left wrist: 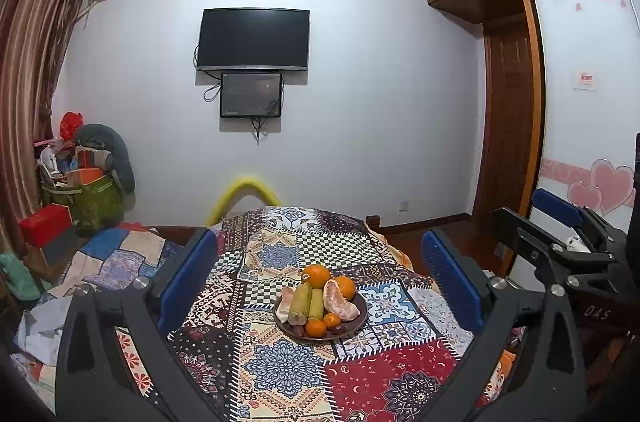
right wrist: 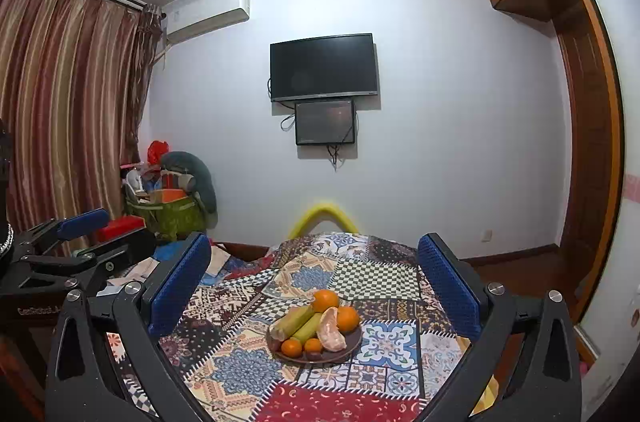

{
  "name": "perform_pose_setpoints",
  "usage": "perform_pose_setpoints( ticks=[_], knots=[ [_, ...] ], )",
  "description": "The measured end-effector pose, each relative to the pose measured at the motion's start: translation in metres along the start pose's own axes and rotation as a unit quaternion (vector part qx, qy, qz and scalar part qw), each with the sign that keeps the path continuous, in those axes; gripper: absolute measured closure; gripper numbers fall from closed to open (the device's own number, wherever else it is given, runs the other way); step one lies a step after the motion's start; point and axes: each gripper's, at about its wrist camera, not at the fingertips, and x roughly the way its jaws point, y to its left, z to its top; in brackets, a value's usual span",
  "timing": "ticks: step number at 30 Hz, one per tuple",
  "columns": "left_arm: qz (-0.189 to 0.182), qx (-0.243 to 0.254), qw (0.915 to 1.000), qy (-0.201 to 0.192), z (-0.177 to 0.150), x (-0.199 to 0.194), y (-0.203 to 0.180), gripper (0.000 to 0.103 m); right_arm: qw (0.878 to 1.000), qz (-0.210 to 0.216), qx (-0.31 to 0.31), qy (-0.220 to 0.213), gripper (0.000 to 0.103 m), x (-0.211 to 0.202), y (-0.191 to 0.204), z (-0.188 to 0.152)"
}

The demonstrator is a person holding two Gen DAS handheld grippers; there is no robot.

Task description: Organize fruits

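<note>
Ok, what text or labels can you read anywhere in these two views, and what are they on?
"DAS": white letters on the black body of the right gripper, seen from the left wrist.
White lettering on the black body of the left gripper: too blurred to read.
Pink script on the white wardrobe door and its small red-and-white sticker: unreadable.

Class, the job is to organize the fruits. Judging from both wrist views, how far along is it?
Done: all visible fruit sits piled on the plate on the patchwork cloth. In hand: nothing; the left gripper and right gripper are open, short of the plate. Left: unclear, perhaps a final check.
</note>
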Motion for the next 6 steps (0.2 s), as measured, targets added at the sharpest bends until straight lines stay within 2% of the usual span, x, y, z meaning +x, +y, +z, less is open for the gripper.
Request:
perform_pose_setpoints(
  ticks=[6],
  knots=[
    [-0.004,0.003,1.0000,0.001,-0.0019,0.0010,-0.0018,0.000,1.000,-0.001,0.002,0.003,0.000,0.0024,-0.0004,-0.0002]
  ],
)
